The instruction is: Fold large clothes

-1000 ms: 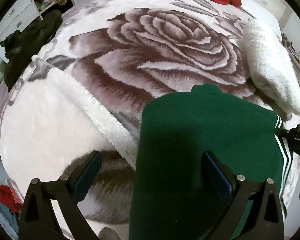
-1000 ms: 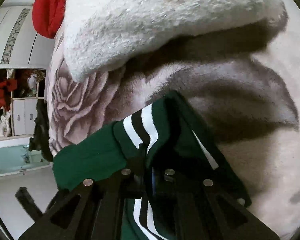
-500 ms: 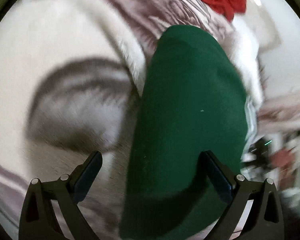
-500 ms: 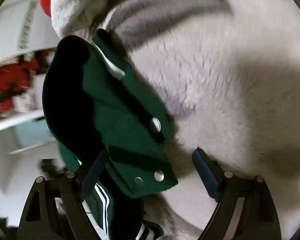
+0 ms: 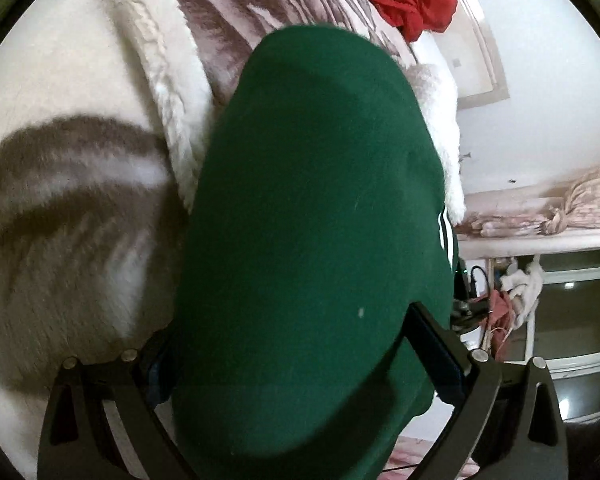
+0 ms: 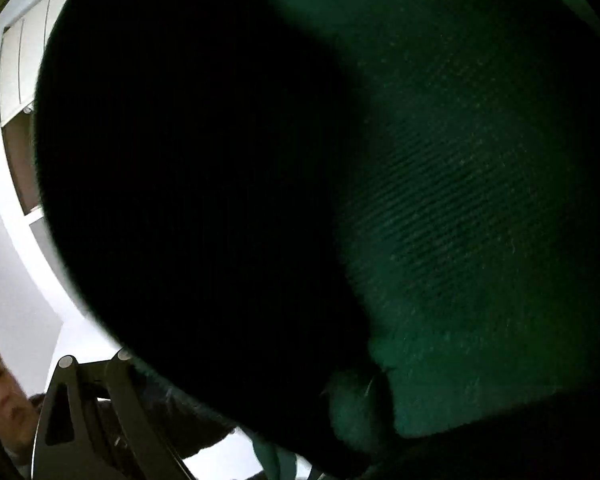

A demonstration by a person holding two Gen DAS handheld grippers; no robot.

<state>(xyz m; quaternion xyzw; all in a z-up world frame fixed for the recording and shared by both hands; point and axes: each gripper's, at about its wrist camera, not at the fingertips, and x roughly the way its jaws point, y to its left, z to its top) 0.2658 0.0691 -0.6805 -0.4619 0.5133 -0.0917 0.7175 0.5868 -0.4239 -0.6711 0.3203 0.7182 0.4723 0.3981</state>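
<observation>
The left claw (image 5: 300, 364) gapes wide around the folded green jacket (image 5: 312, 208), seemingly steadying it; the right claw's (image 6: 260, 420) jaws, just opened wide, probably slide under it at the bed's (image 5: 60, 240) edge.

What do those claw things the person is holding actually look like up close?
The left claw has two black plastic fingers built as open triangular frames with silver rivets; the inner pads are dark blue. On the right claw, only one finger shows, with the same black frame and silver rivets; green cloth hides the rest. No cables or markings are visible on either.
</observation>
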